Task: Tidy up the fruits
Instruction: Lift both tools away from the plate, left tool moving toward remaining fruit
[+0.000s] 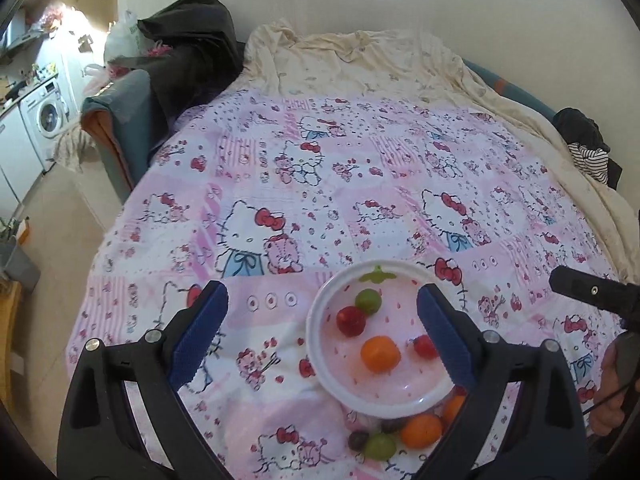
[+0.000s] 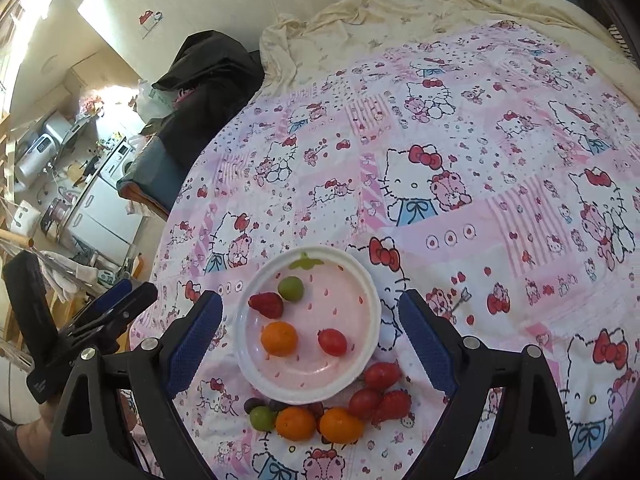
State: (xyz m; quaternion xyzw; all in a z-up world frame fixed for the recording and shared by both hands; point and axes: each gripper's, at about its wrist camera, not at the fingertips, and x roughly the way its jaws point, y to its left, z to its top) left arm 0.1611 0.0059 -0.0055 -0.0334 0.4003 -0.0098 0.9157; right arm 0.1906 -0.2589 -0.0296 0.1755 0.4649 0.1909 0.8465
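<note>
A pink strawberry-shaped plate (image 2: 362,316) with a white rim lies on the Hello Kitty bedspread. It holds a green grape (image 2: 291,288), a strawberry (image 2: 267,305), an orange (image 2: 279,338) and a red cherry tomato (image 2: 332,342). Loose fruit lies in front of the plate: two oranges (image 2: 296,423), a green grape (image 2: 262,418), dark grapes (image 2: 253,403), red tomatoes (image 2: 382,374) and a strawberry (image 2: 394,405). My right gripper (image 2: 310,340) is open and empty above the plate. My left gripper (image 1: 322,332) is open and empty over the plate (image 1: 320,344) in its own view, the loose fruit (image 1: 421,431) below.
The bedspread (image 2: 480,160) covers a bed with a cream sheet (image 1: 360,64) at the far end. Dark clothes (image 1: 192,40) are piled at the bed's far left. A kitchen area with a washing machine (image 1: 46,114) lies to the left. The left gripper also shows at the right wrist view's left edge (image 2: 116,312).
</note>
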